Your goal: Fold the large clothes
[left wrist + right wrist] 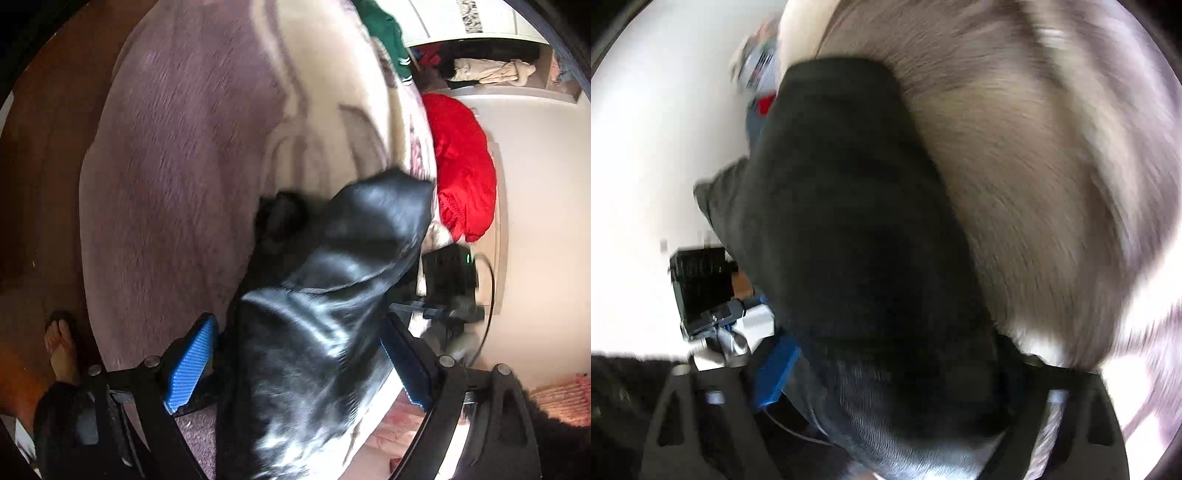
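Both grippers, left (299, 365) and right (886, 369), which I steer remotely, appear clamped on a glossy black leather-like garment (332, 295) lifted above the mauve-and-cream plush blanket (166, 166), folding apparently barely begun, no finished fold visible.

Bed (166, 184) covered by a mauve and cream plush blanket (325, 92). Lying on it: a shiny black garment (332, 295), a green garment (384, 33) at the far end, a red garment (461, 166) at the edge toward the wall. Brown floor (33, 184) beside the bed.
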A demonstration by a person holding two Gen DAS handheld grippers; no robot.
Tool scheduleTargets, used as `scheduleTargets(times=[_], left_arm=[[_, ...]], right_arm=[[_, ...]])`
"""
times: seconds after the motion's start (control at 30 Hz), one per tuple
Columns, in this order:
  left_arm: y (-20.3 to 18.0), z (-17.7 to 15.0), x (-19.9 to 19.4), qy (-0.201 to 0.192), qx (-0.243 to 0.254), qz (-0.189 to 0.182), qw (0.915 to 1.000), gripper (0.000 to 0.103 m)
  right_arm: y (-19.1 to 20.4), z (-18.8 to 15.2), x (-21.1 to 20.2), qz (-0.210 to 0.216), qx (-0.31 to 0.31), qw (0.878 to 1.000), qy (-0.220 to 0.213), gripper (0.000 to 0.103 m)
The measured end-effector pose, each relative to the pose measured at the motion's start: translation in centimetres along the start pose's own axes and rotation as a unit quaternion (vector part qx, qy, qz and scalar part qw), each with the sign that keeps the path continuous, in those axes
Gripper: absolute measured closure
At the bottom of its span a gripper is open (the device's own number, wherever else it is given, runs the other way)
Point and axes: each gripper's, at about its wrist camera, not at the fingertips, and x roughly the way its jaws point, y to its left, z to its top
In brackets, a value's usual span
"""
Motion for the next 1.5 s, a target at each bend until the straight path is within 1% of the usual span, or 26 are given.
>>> scheduleTargets(times=[0.07,0.2,0.27,0.33,0.37,0.4,0.43,0.5,0.53,0.57,0.67,0.73,0.77,0.87,0.9,0.97,1.0,1.03,1.07,1.1,1.13,1.17,1.2,1.23,1.37,1.5], left_arm=[[-1.4,1.3,-0.8,-0.012,0.015,-0.007,0.9998,0.014],[-4.8,3.4,-2.3,-0.032,0.053,-0.02,0.9979,0.014],[-7.0,3.9,-2.8,-0.04,0.077,-0.026,0.9959,0.014],[-9.1,4.1,-3.4,-0.047,0.1,-0.035,0.9932,0.014],[-10.0,4.1,-3.6,-0.049,0.11,-0.036,0.992,0.014],[-11.0,3.9,-3.6,-0.051,0.122,-0.038,0.9905,0.014],[-11.3,3.7,-3.3,-0.049,0.131,-0.041,0.9894,0.014],[-11.6,2.9,-2.1,-0.039,0.149,-0.027,0.9878,0.014],[-11.5,2.2,-1.0,-0.023,0.155,-0.018,0.9875,0.014],[-11.2,1.5,0.1,-0.011,0.156,-0.008,0.9876,0.014],[-10.5,-0.7,4.2,0.037,0.15,0.019,0.9878,0.014],[-9.7,-2.3,6.9,0.071,0.138,0.028,0.9875,0.014],[-9.6,-3.0,8.3,0.087,0.131,0.026,0.9873,0.014],[-10.9,-4.2,11.1,0.11,0.124,0.019,0.9859,0.014],[-11.4,-4.4,11.9,0.116,0.126,0.016,0.9852,0.014],[-12.3,-4.6,14.2,0.125,0.134,0.033,0.9825,0.014],[-12.5,-4.7,14.8,0.127,0.137,0.036,0.9819,0.021],[-12.6,-4.8,15.4,0.12,0.141,0.046,0.9815,0.046],[-12.5,-4.8,15.9,0.114,0.144,0.067,0.9806,0.055],[-12.3,-4.6,16.2,0.11,0.141,0.066,0.9816,0.062],[-12.0,-4.7,16.0,0.105,0.139,0.063,0.9826,0.07],[-11.6,-4.5,15.8,0.098,0.135,0.065,0.9839,0.072],[-11.0,-4.4,15.6,0.094,0.125,0.055,0.9862,0.075],[-10.3,-4.2,15.4,0.095,0.112,0.043,0.9882,0.077],[-9.0,-3.9,15.4,0.1,0.09,0.021,0.9907,0.077],[-7.4,-3.2,15.8,0.114,0.059,0.0,0.9918,0.077]], right_arm=[[0.1,-1.7,-1.1,-0.003,0.045,0.998,-0.048,0.037],[0.7,-6.3,-3.1,0.004,0.103,0.982,-0.158,0.047],[0.7,-9.5,-4.5,0.02,0.133,0.967,-0.217,0.051],[-0.2,-13.8,-6.1,0.046,0.175,0.94,-0.291,0.053],[-1.0,-16.1,-6.7,0.06,0.203,0.921,-0.328,0.054],[-2.3,-19.9,-7.4,0.084,0.251,0.883,-0.387,0.054],[-3.0,-22.5,-7.6,0.092,0.281,0.856,-0.424,0.054],[-4.2,-27.8,-7.4,0.079,0.326,0.804,-0.491,0.052],[-5.1,-30.1,-6.5,0.077,0.365,0.778,-0.506,0.046],[-5.9,-31.4,-5.3,0.08,0.392,0.768,-0.5,0.038],[-8.4,-32.5,-1.7,0.087,0.444,0.792,-0.409,0.024],[-8.9,-33.3,-1.6,0.091,0.452,0.804,-0.376,0.022],[-8.6,-33.5,-2.3,0.076,0.446,0.814,-0.363,0.022],[-7.2,-34.6,-6.6,-0.012,0.417,0.842,-0.344,0.022],[-6.4,-35.2,-8.7,-0.06,0.403,0.844,-0.348,0.022],[-5.8,-35.8,-11.8,-0.111,0.376,0.844,-0.365,0.022],[-5.2,-35.3,-13.5,-0.141,0.351,0.844,-0.379,0.022],[-5.6,-34.4,-15.5,-0.147,0.328,0.849,-0.388,0.022],[-5.1,-33.6,-16.6,-0.154,0.304,0.856,-0.389,0.022],[-5.3,-31.7,-17.8,-0.163,0.269,0.869,-0.382,0.023],[-4.8,-29.6,-18.0,-0.17,0.245,0.879,-0.373,0.029],[-4.4,-26.6,-18.4,-0.173,0.217,0.891,-0.36,0.053],[-3.9,-23.8,-18.3,-0.206,0.196,0.896,-0.341,0.065],[-3.9,-21.8,-17.9,-0.237,0.187,0.894,-0.33,0.078],[-9.5,-17.1,-15.7,-0.246,0.224,0.896,-0.294,0.085],[-13.4,-15.3,-13.3,-0.252,0.254,0.893,-0.272,0.085]])
